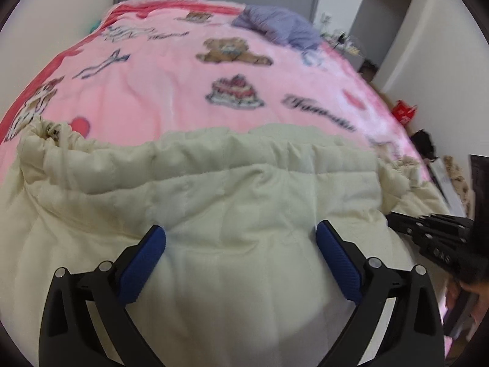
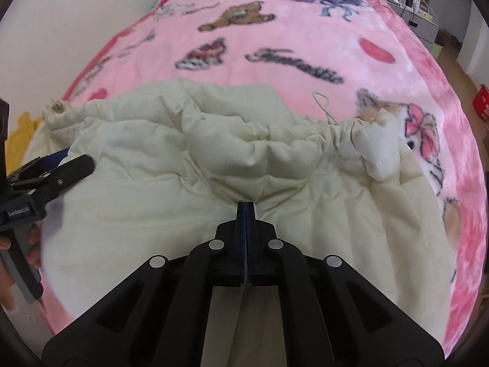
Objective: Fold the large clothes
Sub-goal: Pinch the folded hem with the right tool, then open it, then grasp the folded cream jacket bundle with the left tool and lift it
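**Soft daylight, blurred fisheye views**

Both views are bright and evenly lit, with faint shadows and no glare. Motion blur smears the pink fleece printed blanket (image 1: 171, 91) and the cream quilted padded coat (image 2: 159, 189). Fisheye bending curves the edges into dark vignetted corners.

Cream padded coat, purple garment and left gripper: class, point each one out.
cream padded coat (image 2: 146, 202), right wrist view, quilted back panel.
purple garment (image 1: 275, 23), left wrist view, middle of the crumpled heap.
left gripper (image 1: 241, 244), left wrist view, midway between blue fingertips.

Black left gripper (image 1: 241, 238) with ribbed blue fingers (image 1: 143, 263) (silver rivets).
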Action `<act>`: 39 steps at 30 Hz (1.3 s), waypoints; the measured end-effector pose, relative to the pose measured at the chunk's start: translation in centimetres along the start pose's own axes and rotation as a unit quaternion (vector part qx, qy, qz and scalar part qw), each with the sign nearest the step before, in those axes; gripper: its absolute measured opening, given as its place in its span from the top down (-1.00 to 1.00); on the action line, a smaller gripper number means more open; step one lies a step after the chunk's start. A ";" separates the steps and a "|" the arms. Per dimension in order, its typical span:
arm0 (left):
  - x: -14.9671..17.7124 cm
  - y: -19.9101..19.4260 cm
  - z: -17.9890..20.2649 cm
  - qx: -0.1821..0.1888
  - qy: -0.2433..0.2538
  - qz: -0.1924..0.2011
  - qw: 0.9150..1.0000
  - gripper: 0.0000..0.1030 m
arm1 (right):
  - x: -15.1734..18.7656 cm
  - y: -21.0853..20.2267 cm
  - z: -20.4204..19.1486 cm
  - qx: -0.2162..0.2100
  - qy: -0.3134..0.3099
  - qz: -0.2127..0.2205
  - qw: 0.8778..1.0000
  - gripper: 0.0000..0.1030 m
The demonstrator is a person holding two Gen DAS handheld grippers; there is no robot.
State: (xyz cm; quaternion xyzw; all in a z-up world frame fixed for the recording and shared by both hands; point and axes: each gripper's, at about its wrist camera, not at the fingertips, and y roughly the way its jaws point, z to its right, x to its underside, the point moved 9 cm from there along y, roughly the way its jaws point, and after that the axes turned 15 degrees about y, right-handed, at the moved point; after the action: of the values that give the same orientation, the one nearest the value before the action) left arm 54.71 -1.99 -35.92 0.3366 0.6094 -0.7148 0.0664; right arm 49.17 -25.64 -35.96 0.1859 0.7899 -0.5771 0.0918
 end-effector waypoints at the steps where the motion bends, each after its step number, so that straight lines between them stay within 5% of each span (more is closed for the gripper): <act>1: 0.0 -1.4 -0.6 -0.001 0.002 0.011 1.000 -0.88 | -0.2 -0.5 -0.3 -0.003 -0.005 0.002 1.000 0.77; 3: 0.3 -4.0 -2.0 -0.016 0.012 0.029 0.999 -0.89 | -0.2 -2.4 -1.2 0.012 -0.022 0.031 0.999 -0.24; 4: 0.7 -5.5 -3.0 -0.029 0.019 0.037 0.999 -0.90 | -0.1 -3.2 -1.7 0.022 -0.032 0.049 0.998 -0.27; 7: 2.3 -8.6 -6.5 -0.051 0.022 0.042 0.998 -0.90 | 0.9 -4.4 -3.1 0.028 -0.055 0.055 0.997 -0.15; 10: 5.4 -9.8 -10.9 -0.032 0.001 0.016 0.999 -0.90 | 1.7 -5.5 -4.1 0.044 -0.060 0.071 0.995 -0.15; 13: 8.2 -8.3 -14.4 0.055 -0.046 -0.020 0.997 -0.90 | 2.4 -7.5 -5.2 0.052 -0.036 0.093 0.994 -0.18; 17: 9.5 -5.4 -15.9 0.199 -0.091 -0.027 0.975 -0.90 | 3.1 -9.5 -6.8 0.043 -0.007 0.110 0.993 -0.24; 20: 9.5 -3.8 -15.6 0.254 -0.091 -0.031 0.962 -0.90 | 3.6 -10.3 -8.1 0.046 -0.015 0.114 0.992 -0.25; 27: 11.0 -0.2 -16.2 0.287 -0.107 -0.083 0.948 -0.91 | 3.9 -11.8 -10.0 0.047 -0.027 0.116 0.992 -0.26; 33: 10.7 0.9 -16.1 0.314 -0.118 -0.071 0.939 -0.91 | 4.3 -12.1 -9.5 0.054 -0.018 0.113 0.992 -0.32; 39: 10.4 0.8 -15.4 0.327 -0.096 -0.070 0.937 -0.13 | 4.8 -12.3 -8.3 0.055 -0.003 0.112 0.992 -0.36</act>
State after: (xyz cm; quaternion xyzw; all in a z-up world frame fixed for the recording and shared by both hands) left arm 53.32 15.24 -42.96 0.2259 0.3547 -0.9064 -0.0400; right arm 40.51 -20.10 -24.27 0.2761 0.7310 -0.6064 0.1477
